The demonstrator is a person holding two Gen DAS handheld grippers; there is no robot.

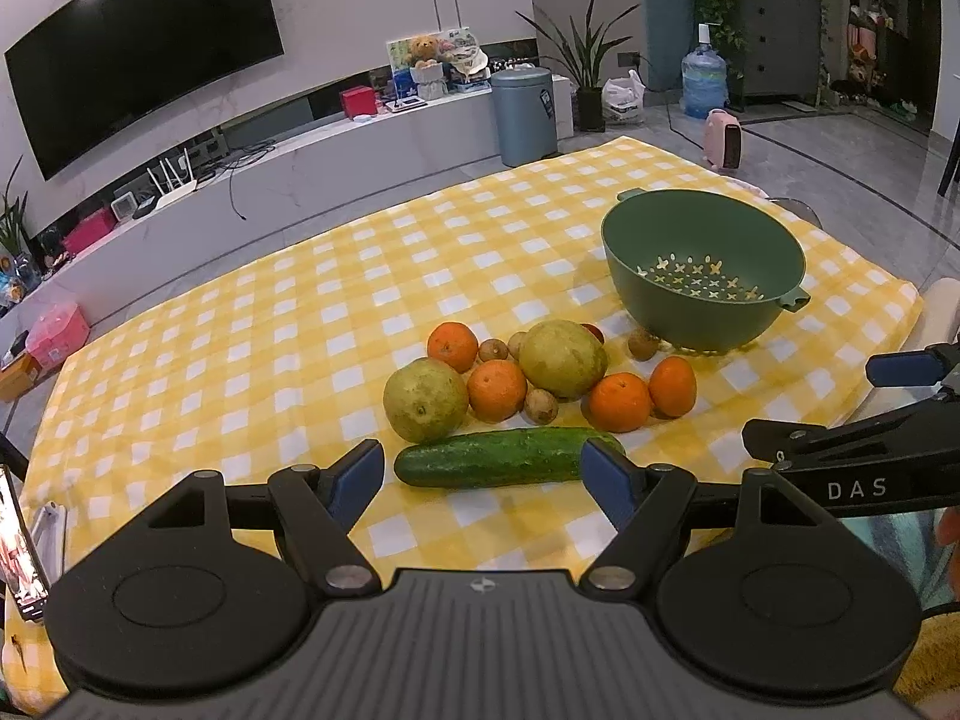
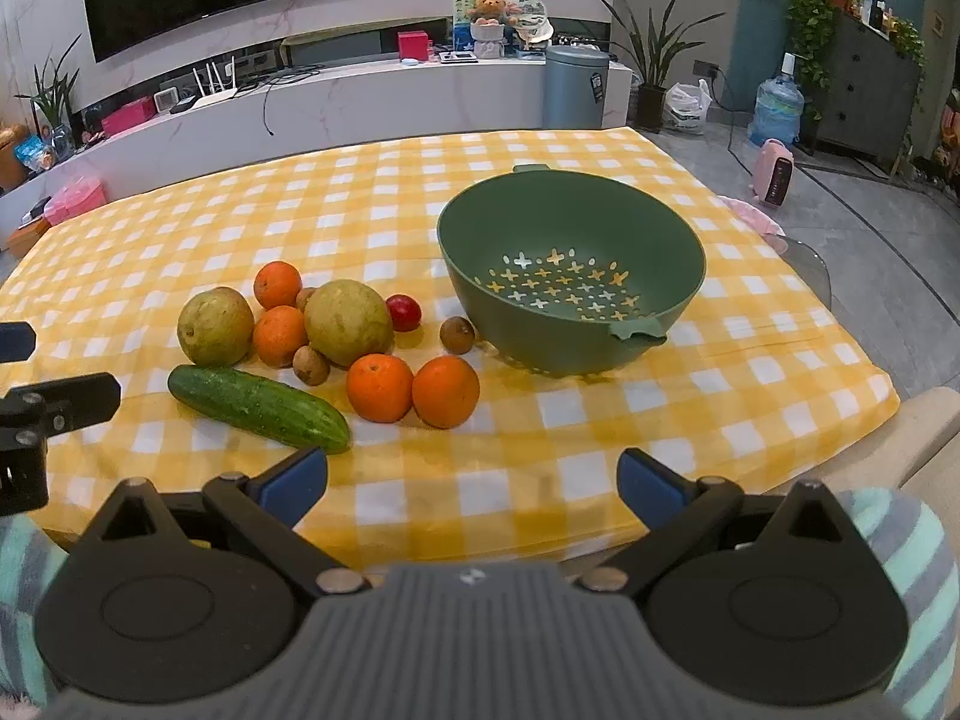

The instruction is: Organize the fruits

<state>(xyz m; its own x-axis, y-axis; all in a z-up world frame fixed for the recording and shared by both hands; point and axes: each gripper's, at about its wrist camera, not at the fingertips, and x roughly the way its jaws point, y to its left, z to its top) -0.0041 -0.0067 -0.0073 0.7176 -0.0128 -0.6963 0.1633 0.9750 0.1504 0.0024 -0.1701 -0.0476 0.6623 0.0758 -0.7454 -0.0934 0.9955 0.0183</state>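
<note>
Fruits lie heaped on my checked bench (image 2: 600, 438), none gathered yet; from the left, a pear (image 2: 215, 327), a cucumber (image 2: 258, 407) in front of it, oranges (image 2: 379, 388), then the empty green colander (image 2: 570, 276) at the right; my left tool (image 1: 483, 477) hangs wide open just before the cucumber, holding nothing; my right tool (image 2: 471, 480) is likewise spread and empty; I judge this the first pick, so next I must close on one fruit and carry it to the colander.
</note>
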